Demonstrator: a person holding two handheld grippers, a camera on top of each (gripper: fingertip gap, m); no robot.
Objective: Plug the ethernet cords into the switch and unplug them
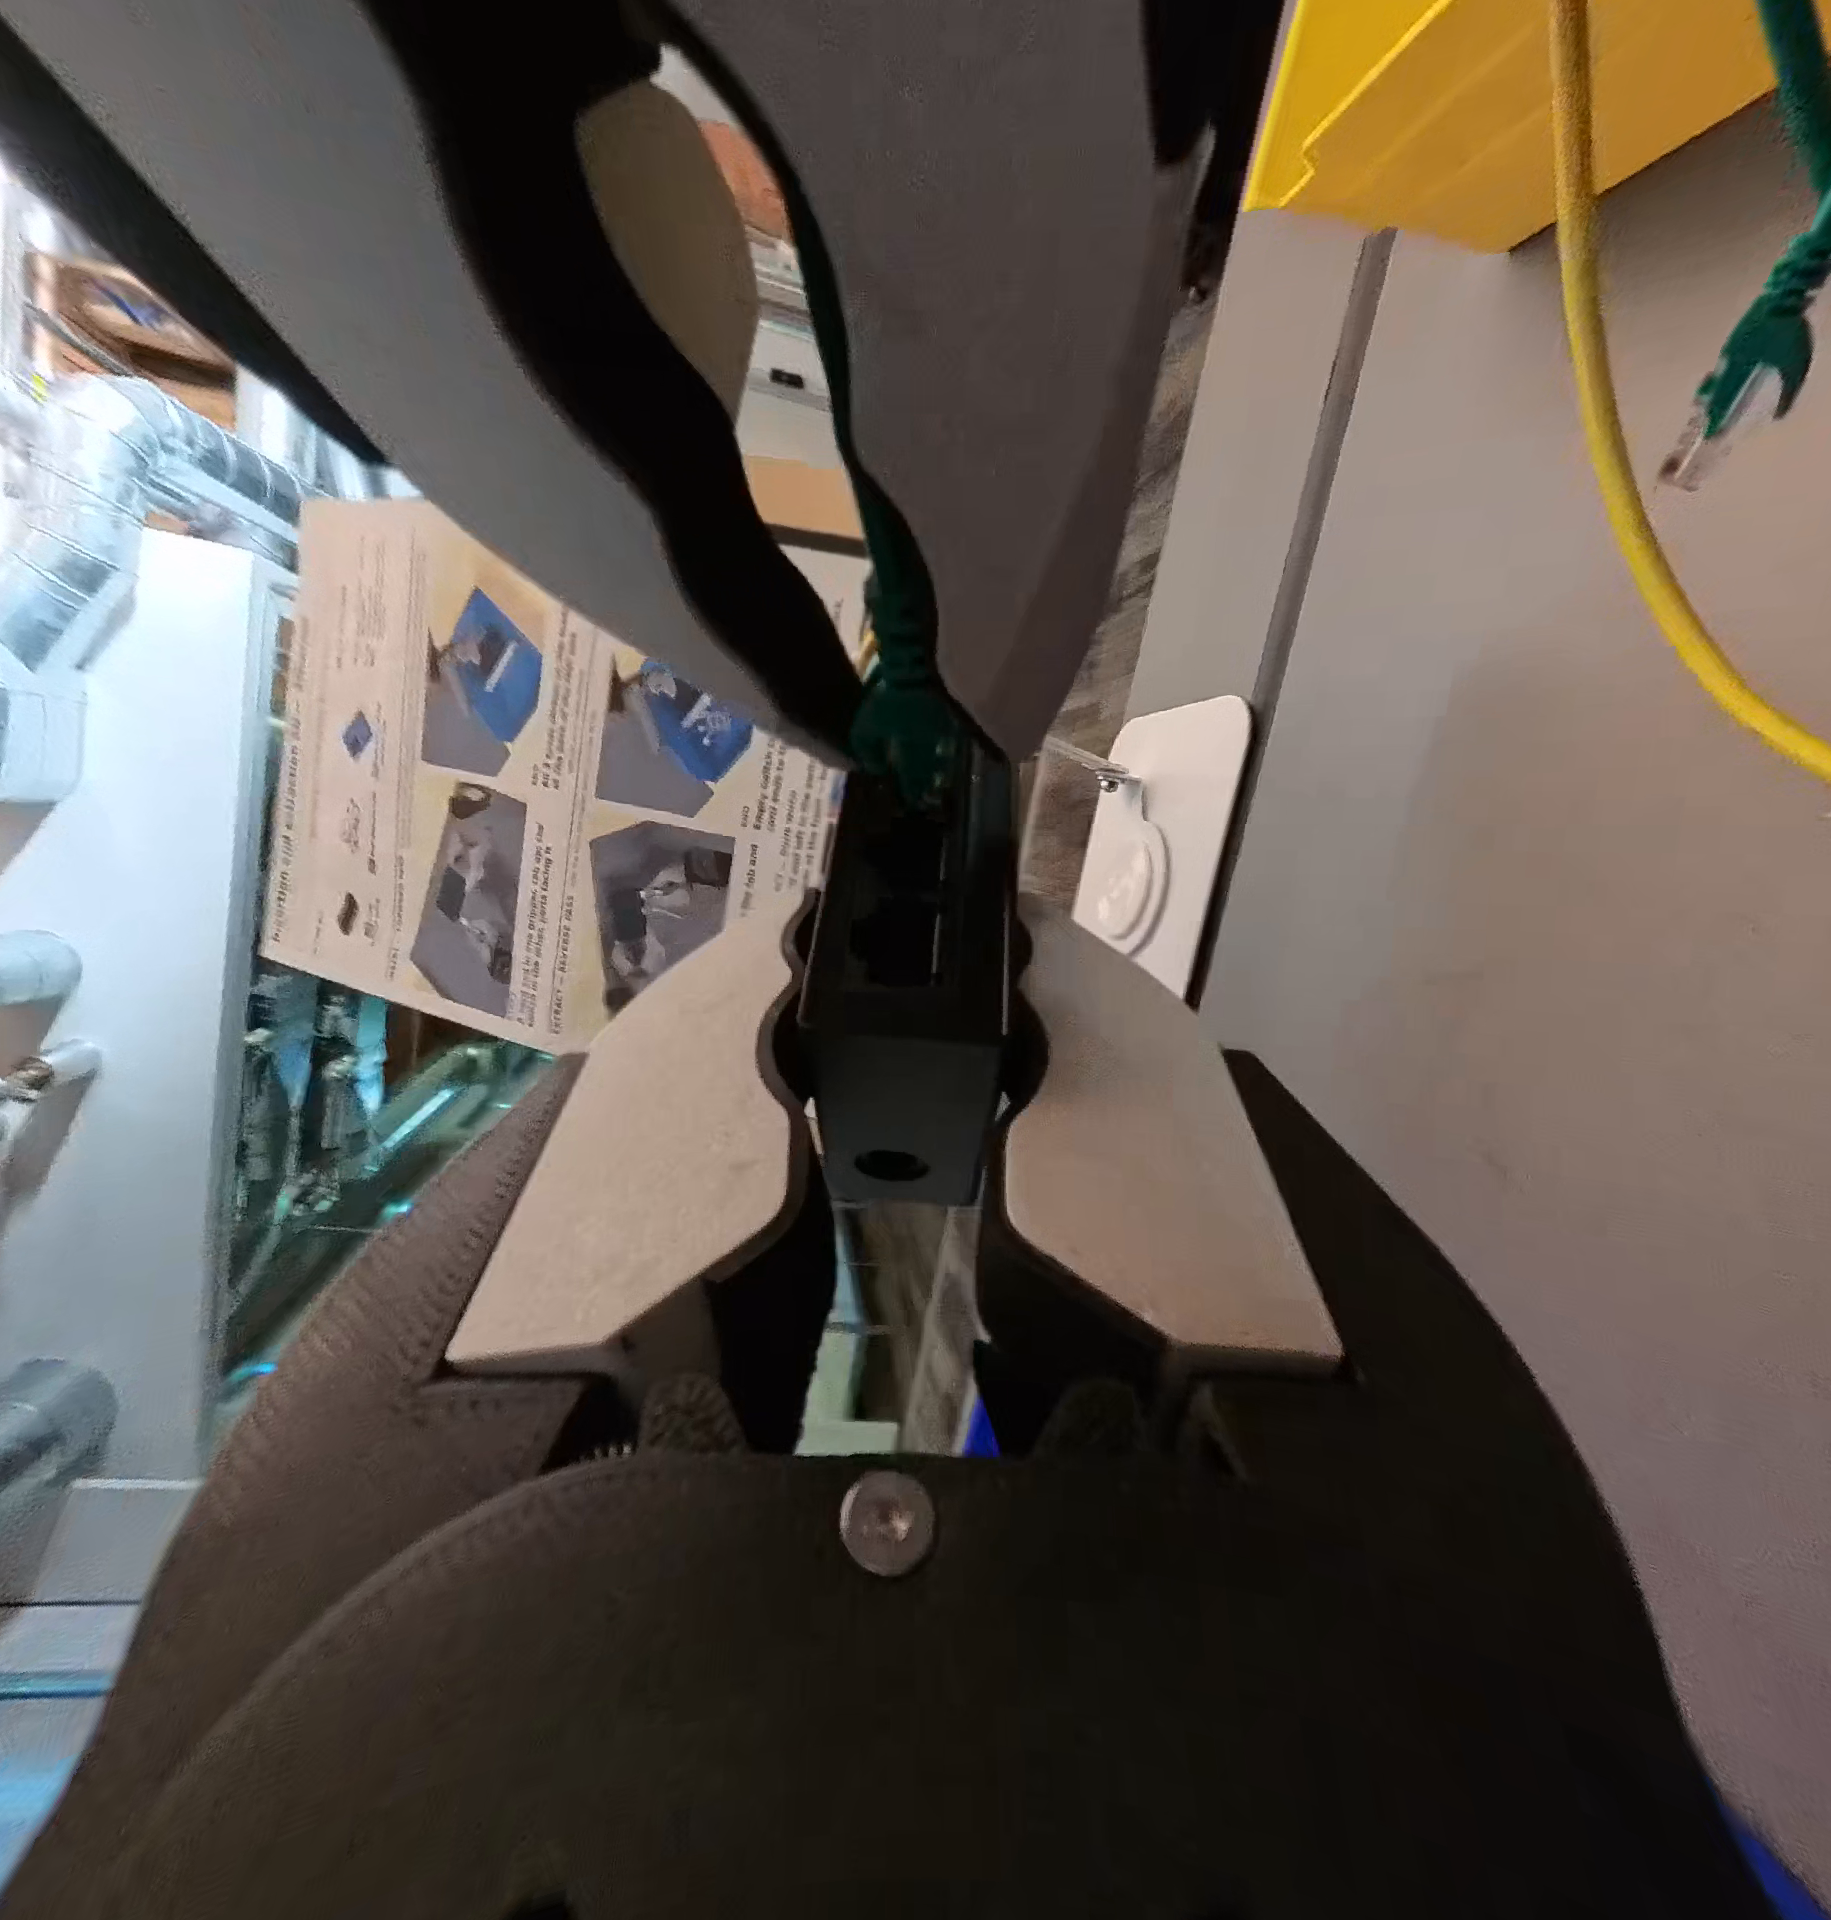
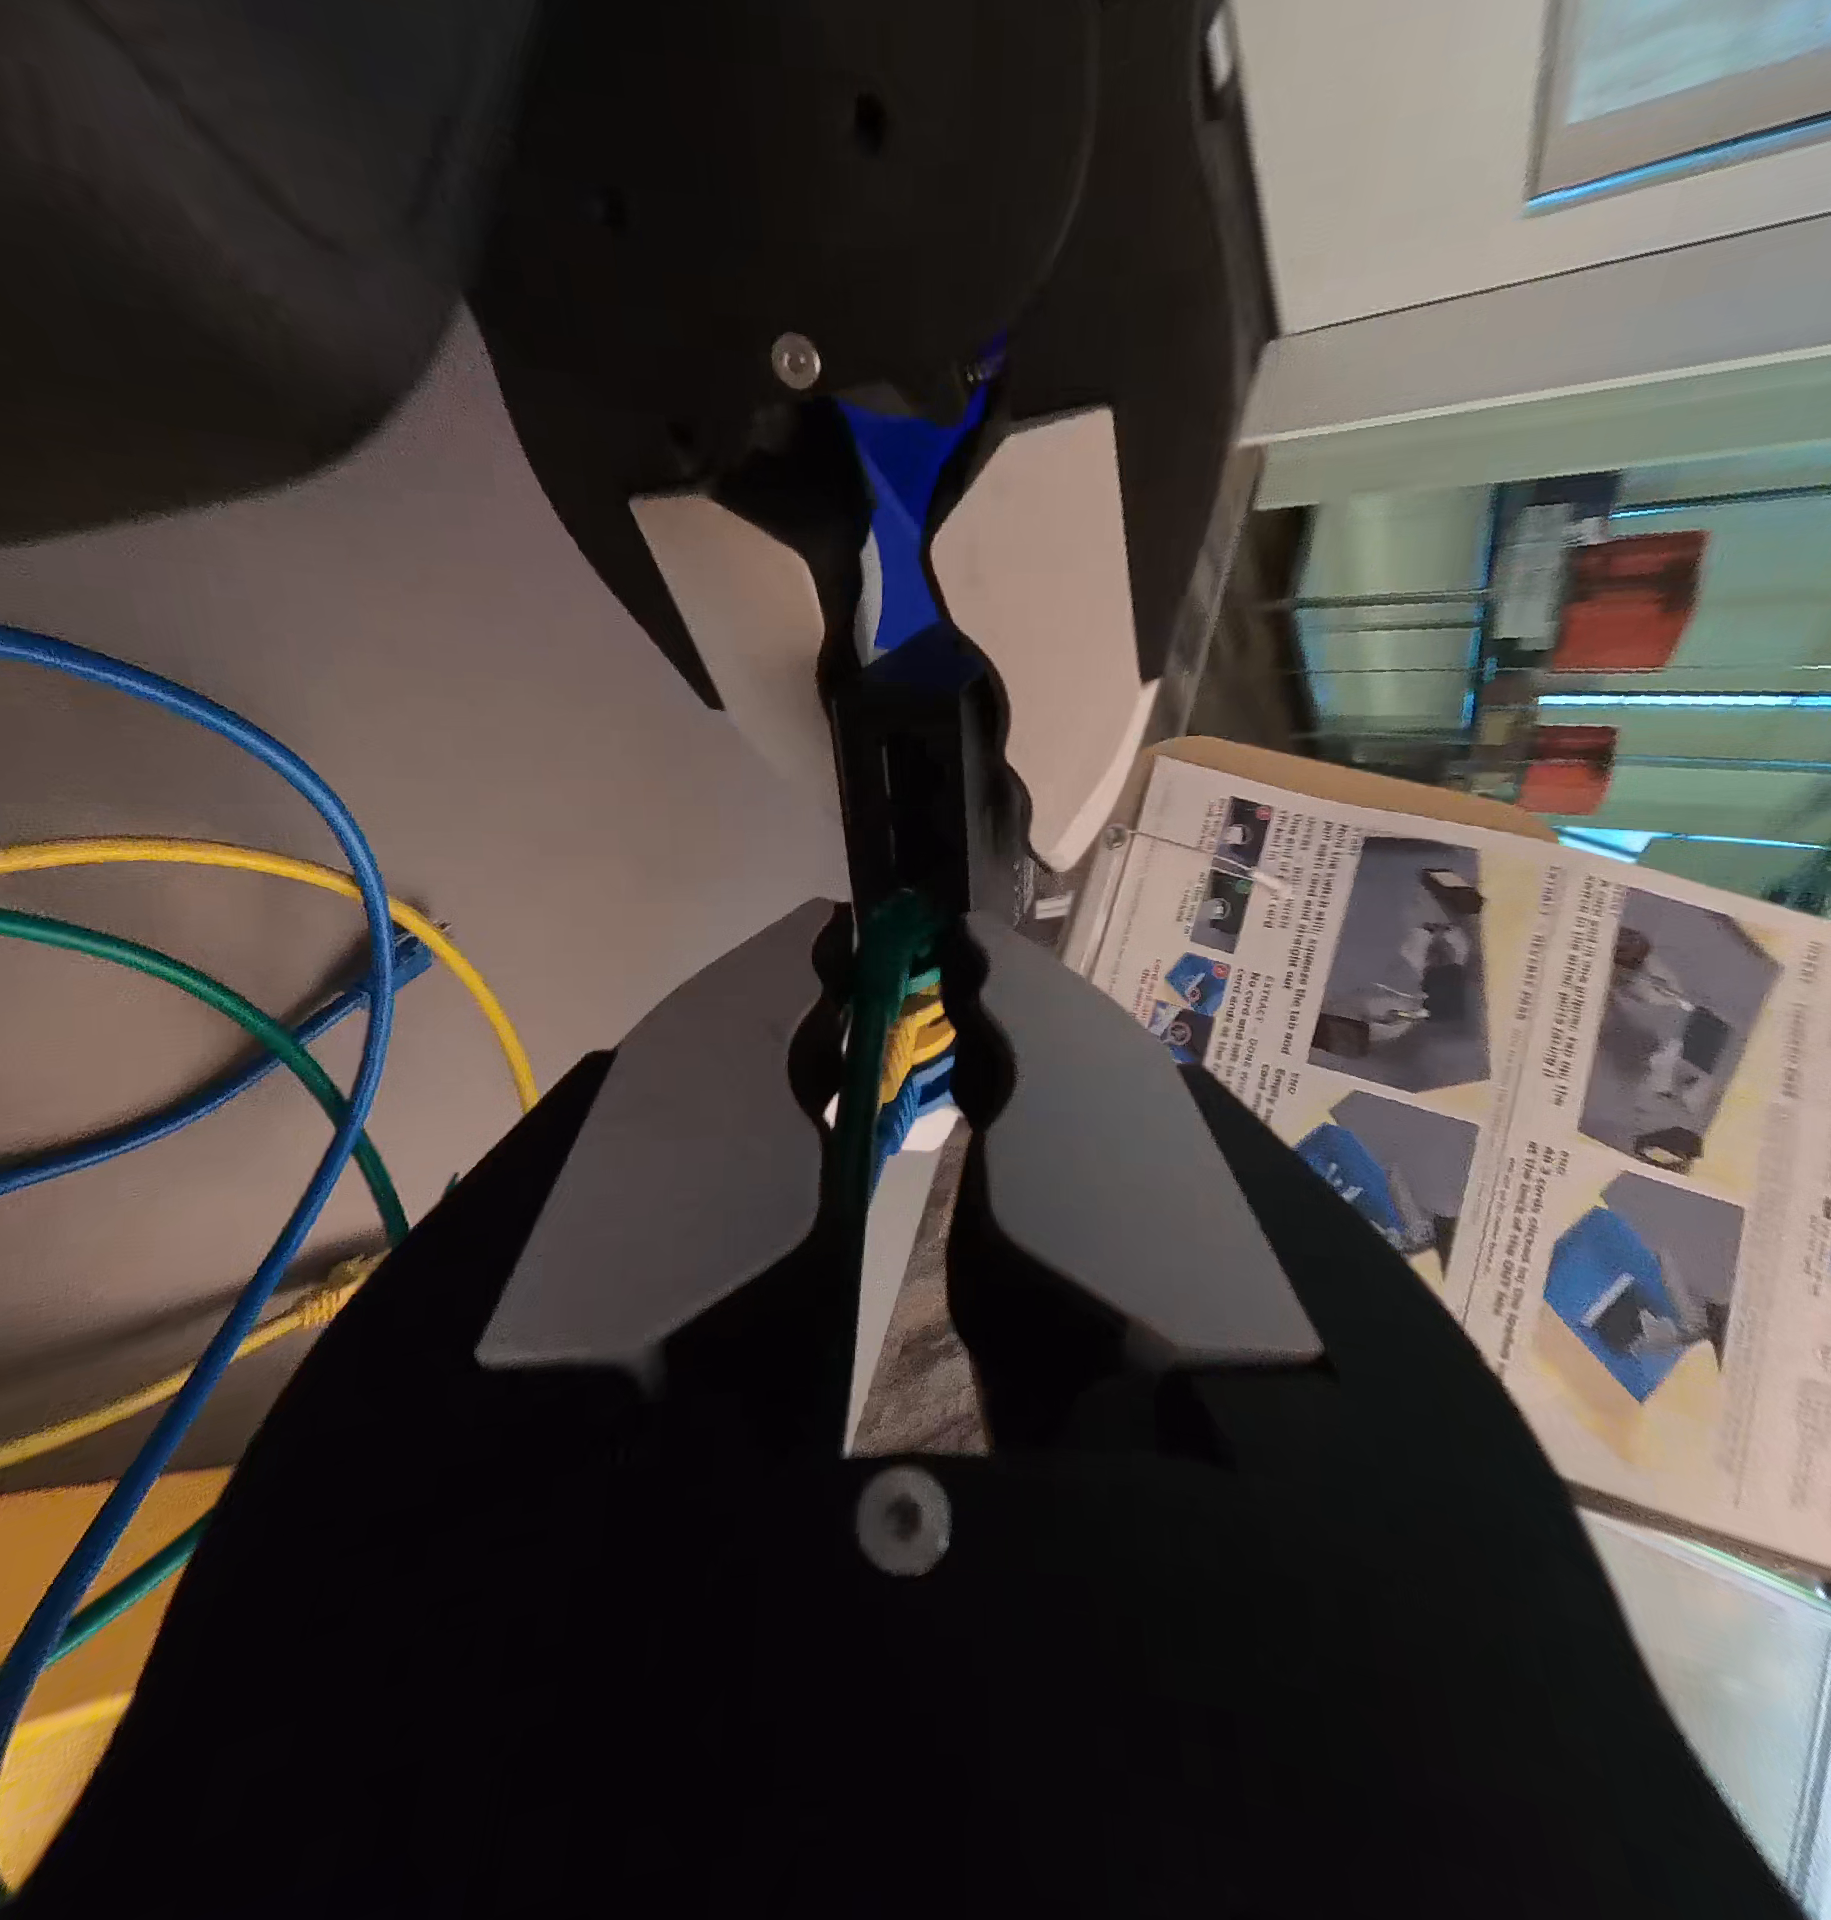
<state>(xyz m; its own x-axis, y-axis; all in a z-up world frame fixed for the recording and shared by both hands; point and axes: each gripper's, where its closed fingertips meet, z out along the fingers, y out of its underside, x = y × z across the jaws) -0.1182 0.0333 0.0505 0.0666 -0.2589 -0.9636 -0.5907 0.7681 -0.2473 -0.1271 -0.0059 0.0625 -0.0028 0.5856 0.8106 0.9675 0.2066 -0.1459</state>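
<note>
my left tool (image 1: pixel 906 997) pinches the small black plastic switch (image 1: pixel 906 1039); my right tool (image 2: pixel 895 997) pinches the dark green ethernet cord (image 2: pixel 869 1060) at a far port, its plug tip hidden. loose cords crowd the grey table (image 2: pixel 537 727).

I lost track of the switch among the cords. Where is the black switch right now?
In the left wrist view the switch sits centre frame, clamped in the left tool, with the right tool holding the green plug at its far end.
</note>
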